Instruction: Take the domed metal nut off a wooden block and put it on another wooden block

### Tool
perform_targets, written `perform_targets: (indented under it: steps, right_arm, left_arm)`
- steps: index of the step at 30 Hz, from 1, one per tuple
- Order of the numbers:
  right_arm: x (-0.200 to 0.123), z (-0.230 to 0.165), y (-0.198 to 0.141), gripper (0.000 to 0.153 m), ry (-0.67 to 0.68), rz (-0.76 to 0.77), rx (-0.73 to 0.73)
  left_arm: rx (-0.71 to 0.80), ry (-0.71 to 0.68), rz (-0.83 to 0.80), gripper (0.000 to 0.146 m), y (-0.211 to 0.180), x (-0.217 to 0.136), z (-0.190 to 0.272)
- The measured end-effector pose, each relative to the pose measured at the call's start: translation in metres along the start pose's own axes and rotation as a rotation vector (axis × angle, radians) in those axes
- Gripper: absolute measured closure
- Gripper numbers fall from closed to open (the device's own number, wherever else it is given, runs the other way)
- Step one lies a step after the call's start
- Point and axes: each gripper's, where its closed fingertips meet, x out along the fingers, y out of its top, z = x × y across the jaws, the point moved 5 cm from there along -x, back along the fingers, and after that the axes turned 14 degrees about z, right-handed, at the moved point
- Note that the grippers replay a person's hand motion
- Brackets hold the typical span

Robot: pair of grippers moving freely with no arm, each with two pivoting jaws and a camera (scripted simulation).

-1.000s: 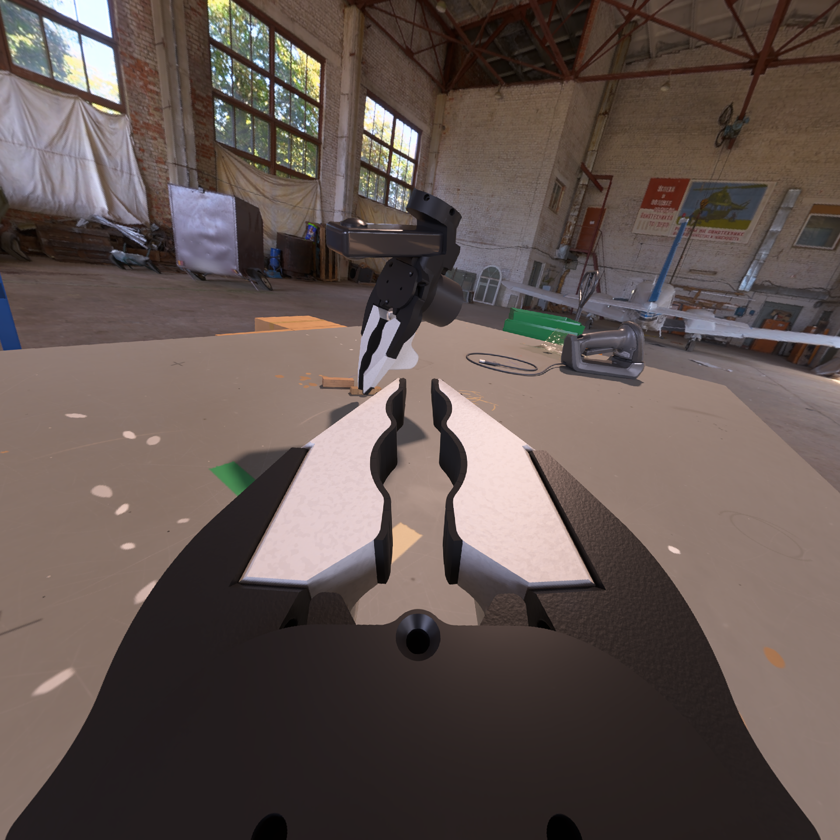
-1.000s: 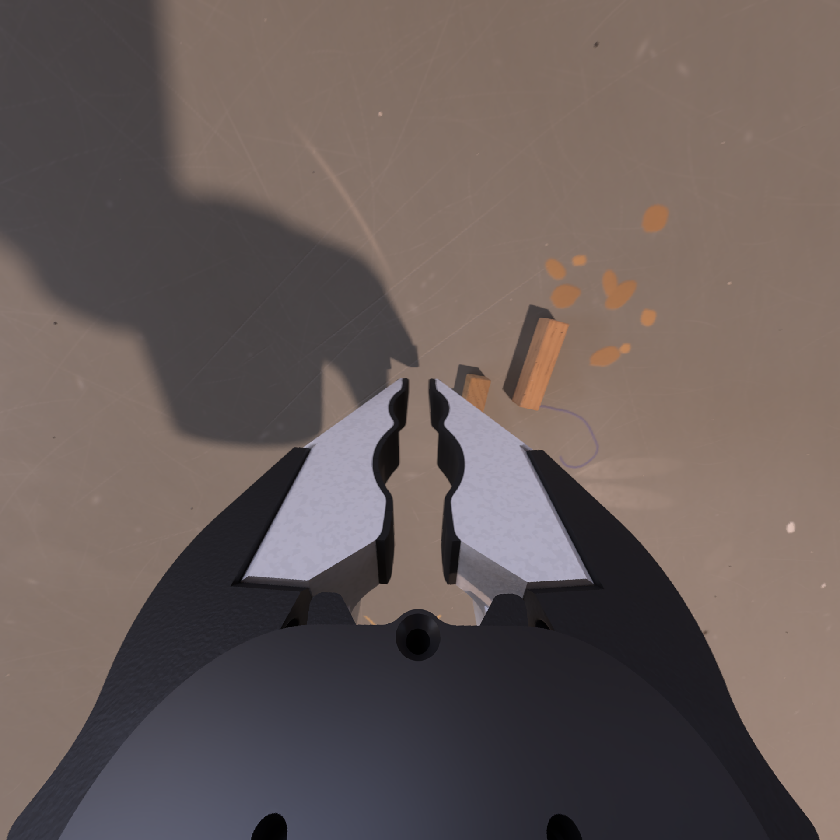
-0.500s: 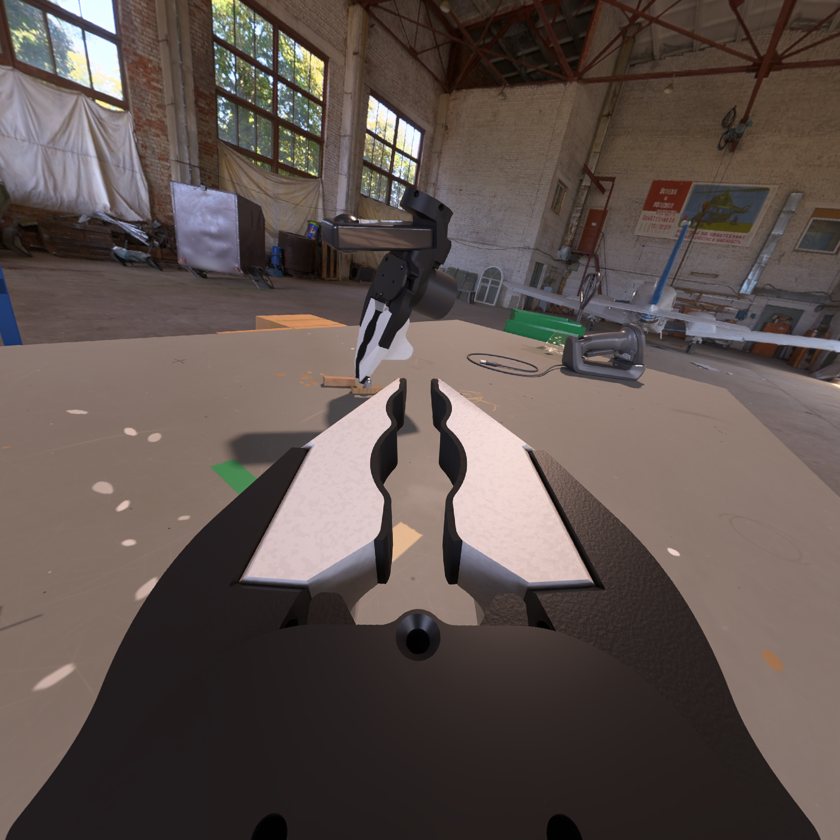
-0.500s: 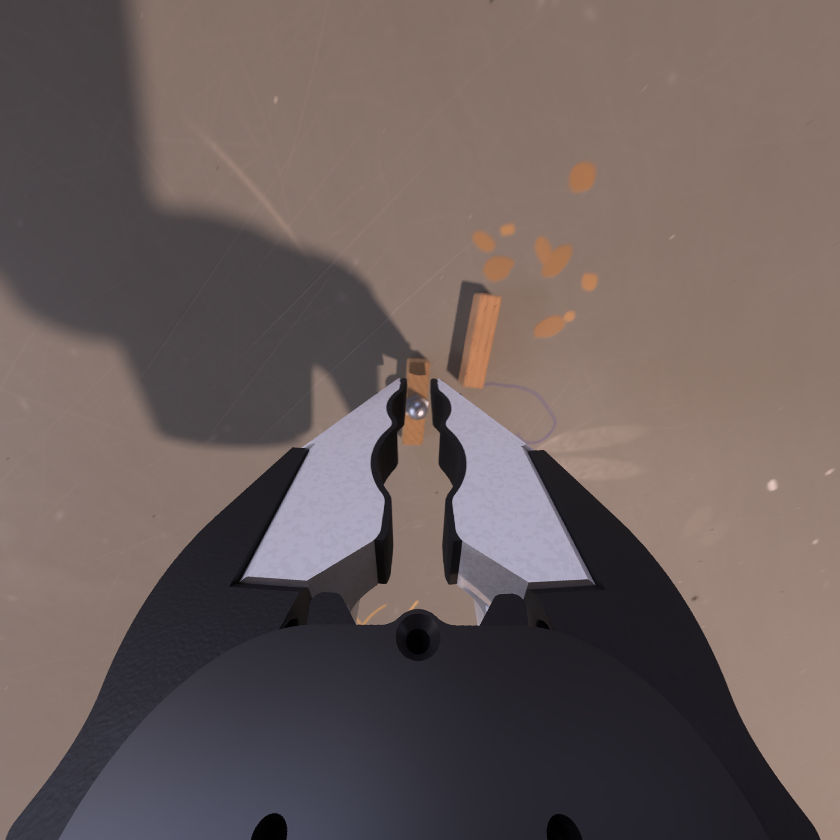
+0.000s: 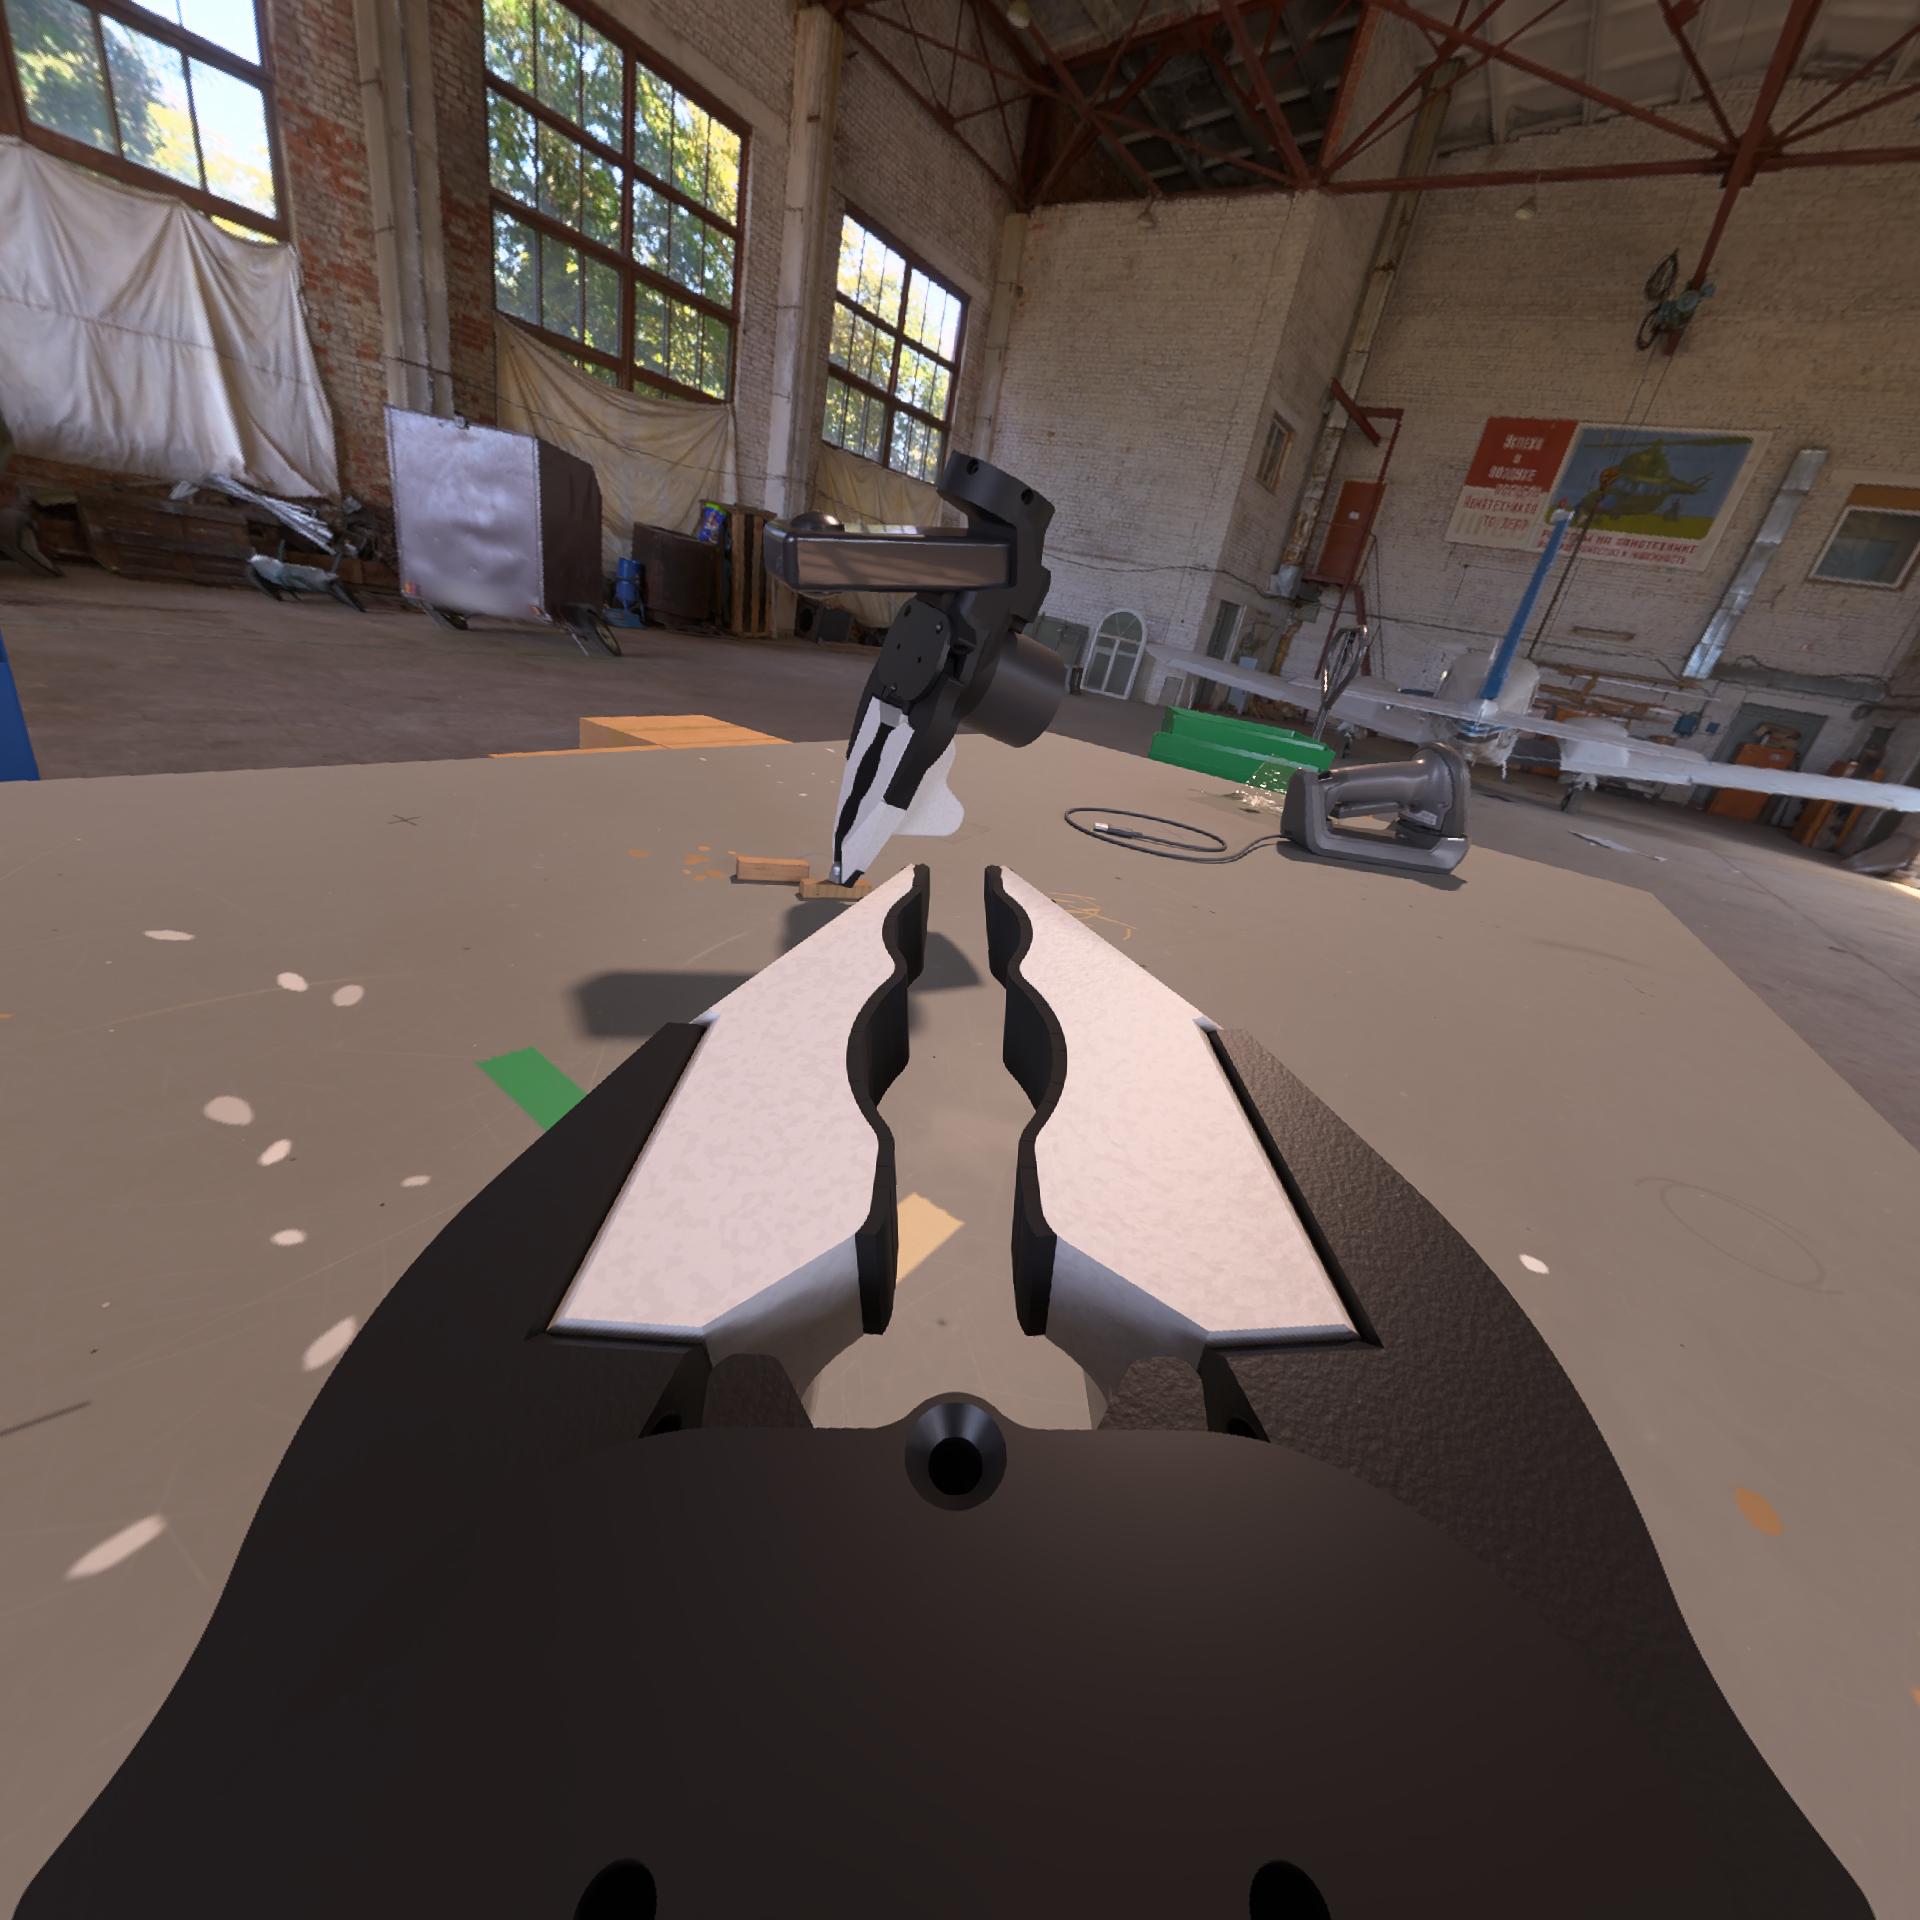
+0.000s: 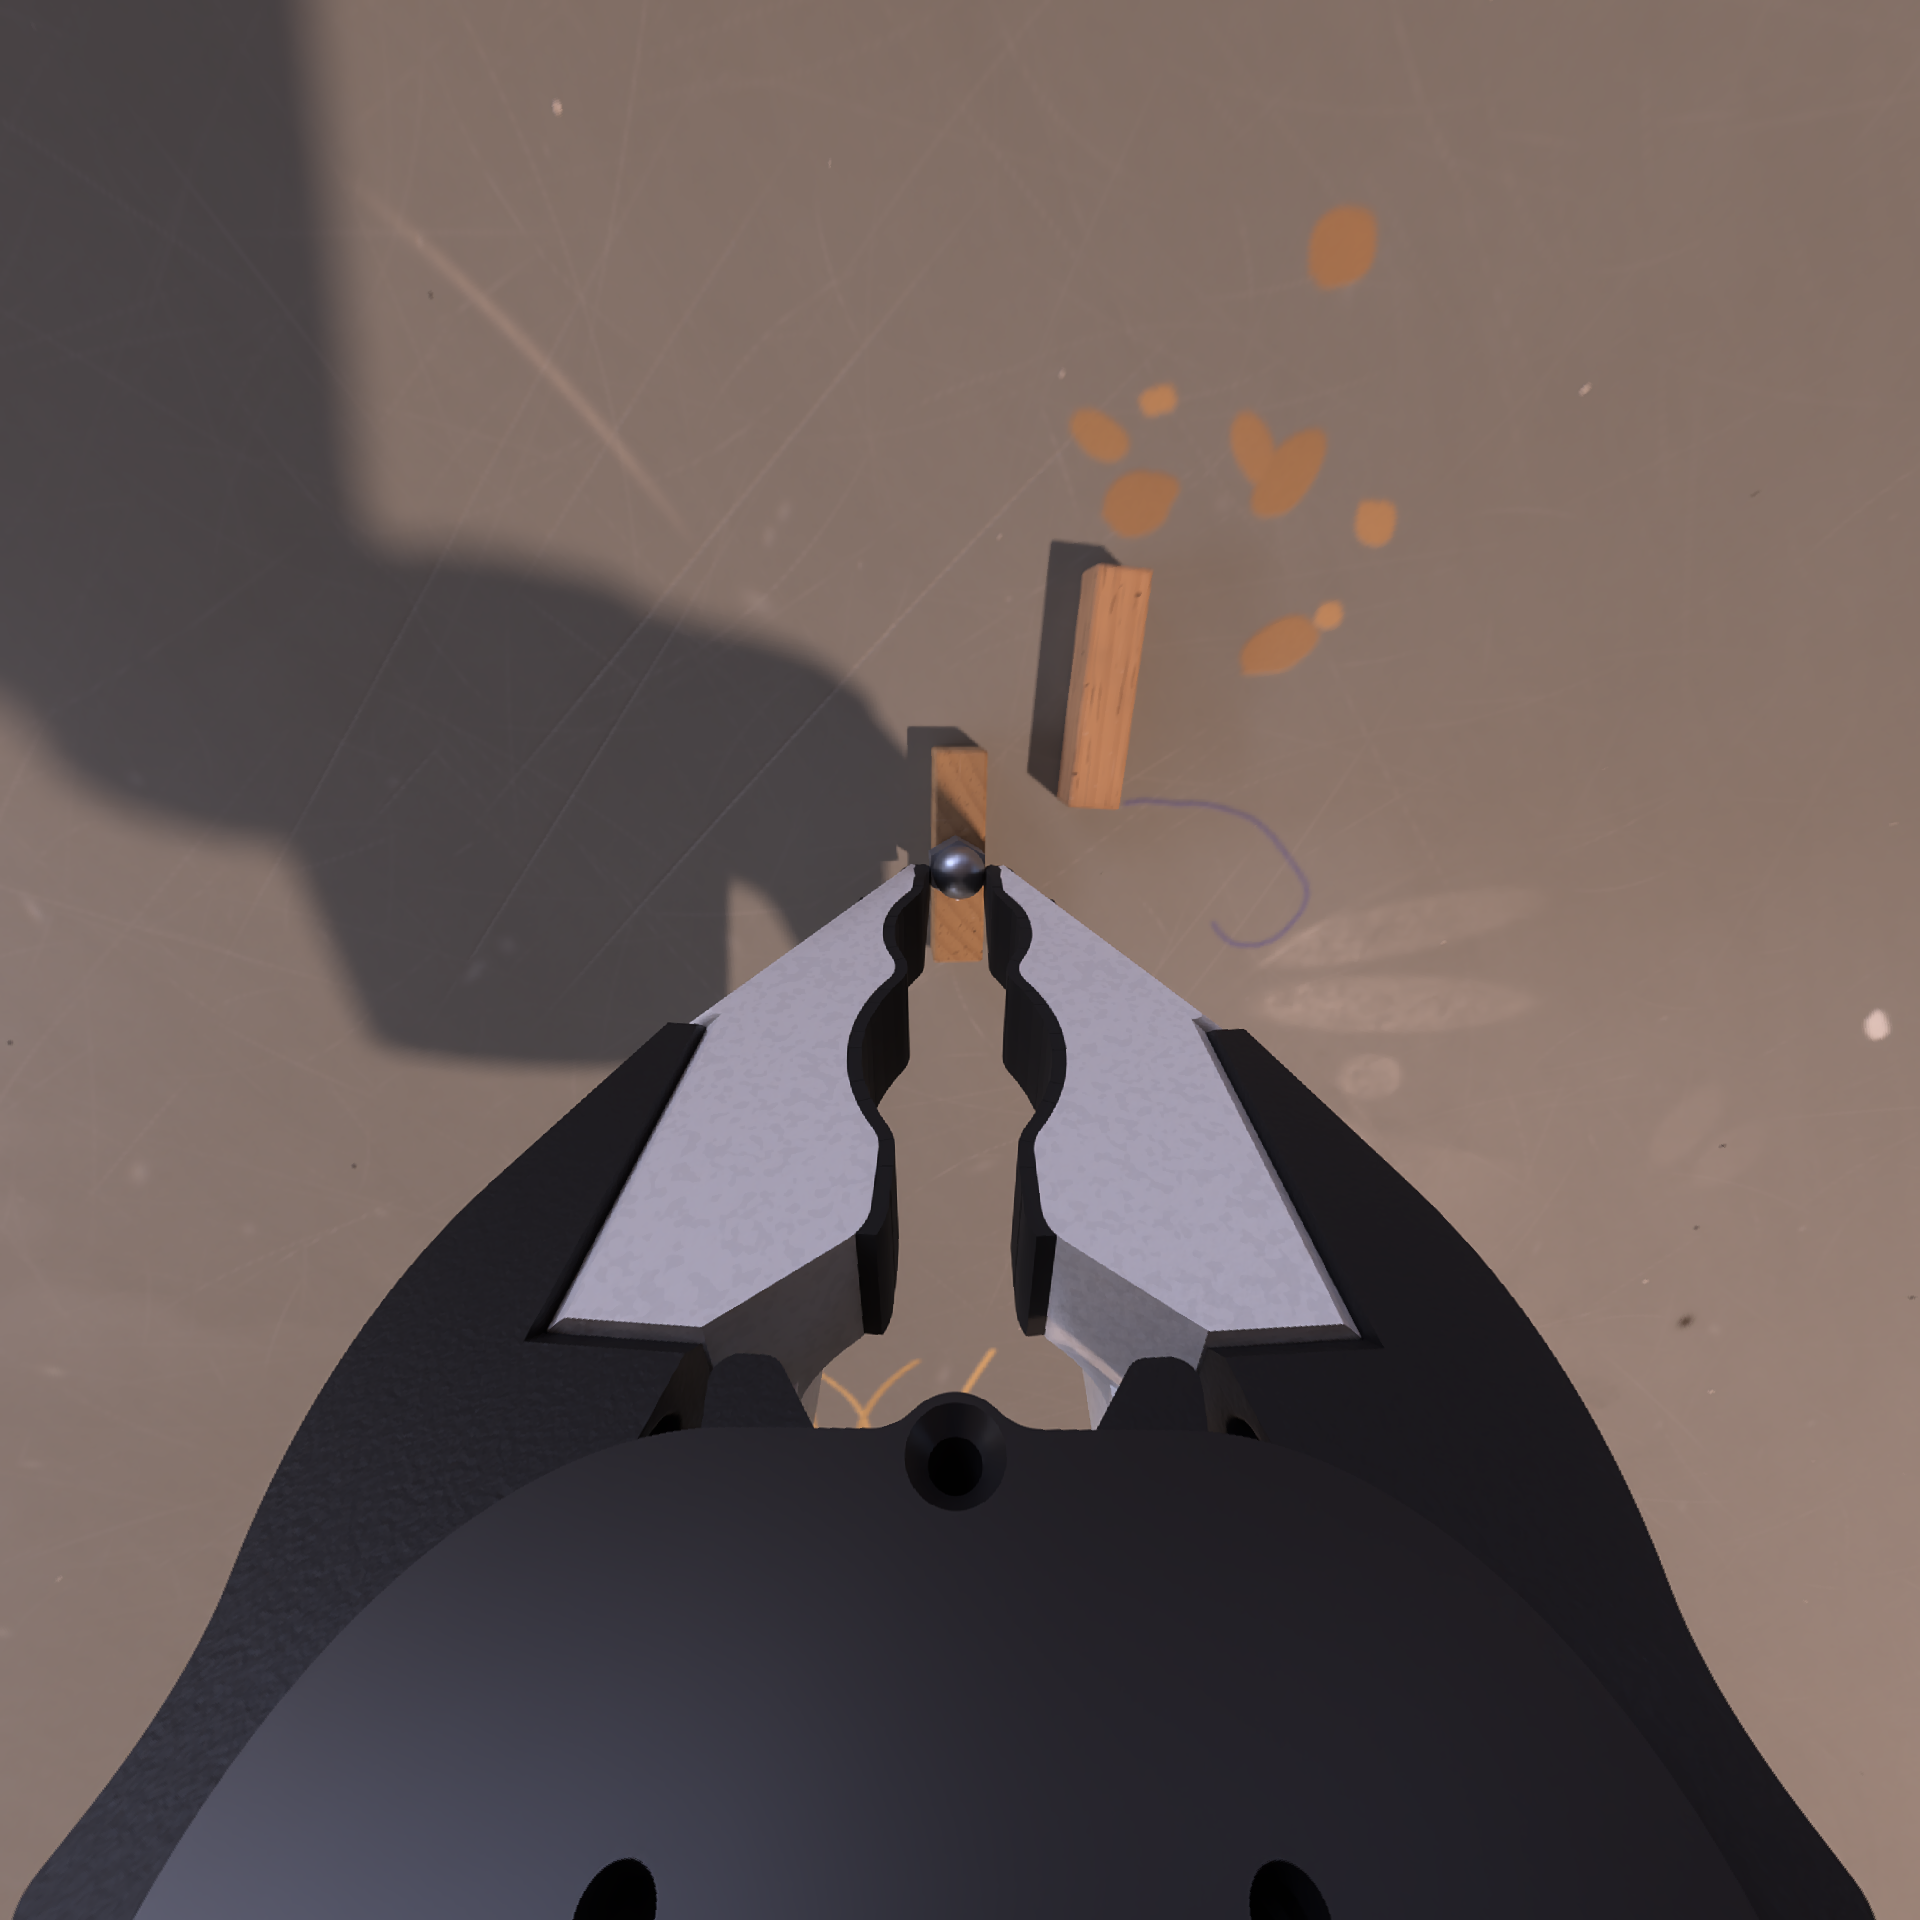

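Item: domed metal nut (image 6: 956, 869), on the near wooden block (image 6: 958, 826), dead 12 o'clock between the R gripper (image 6: 954, 883) tips. Tips flank the nut; contact can't be told, grip unconfirmed. Block's long axis runs 12–6, in line w/ the fingers. Second wooden block (image 6: 1103, 686) at 1 o'clock, apart, top bare. L gripper (image 5: 952, 883): slightly parted, empty, well back; R is nearer. Containers: none seen.

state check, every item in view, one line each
right gripper: pointing down, shut on the domed metal nut
domed metal nut: between the fingertips, over the short wooden block
short wooden block: flat on the table
long wooden block: flat, bare, apart from the short one
left gripper: slightly apart, holding nothing
scanner: on the table, cable coiled beside it
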Motion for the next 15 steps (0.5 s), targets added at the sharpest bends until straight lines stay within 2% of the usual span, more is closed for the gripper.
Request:
perform_targets:
  steps: [7,15]
  right_arm:
    - [0.001,0.019,0.021,0.142,-0.145,0.092,-0.012]
    - [0.013,0.023,0.024,0.142,-0.142,0.069,0.005]
  left_arm:
    - [0.003,-0.006,-0.002,0.136,-0.001,0.001,0.001]
    - [0.0,-0.002,0.002,0.136,0.0,0.001,-0.001]
